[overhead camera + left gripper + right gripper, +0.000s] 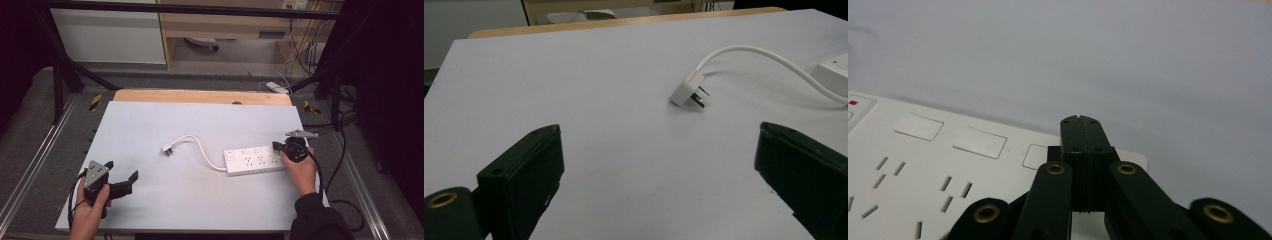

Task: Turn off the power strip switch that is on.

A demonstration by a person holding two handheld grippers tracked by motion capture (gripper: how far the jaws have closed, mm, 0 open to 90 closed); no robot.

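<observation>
Fingers [1071, 131] on your right gripper [291, 148] are pressed together, empty, over the power strip's [252, 160] right end. Your left gripper [121, 183] sits spread wide near the tabletop's [200, 120] left front corner, well apart from the plug [687, 91].

High view: above, looking forward and down on the table [200, 125]. Left gripper view: low, facing the plug [689, 92] ahead of its jaws. Right gripper view: close over the power strip [923, 165]. Shared: strip and cord [774, 57].
</observation>
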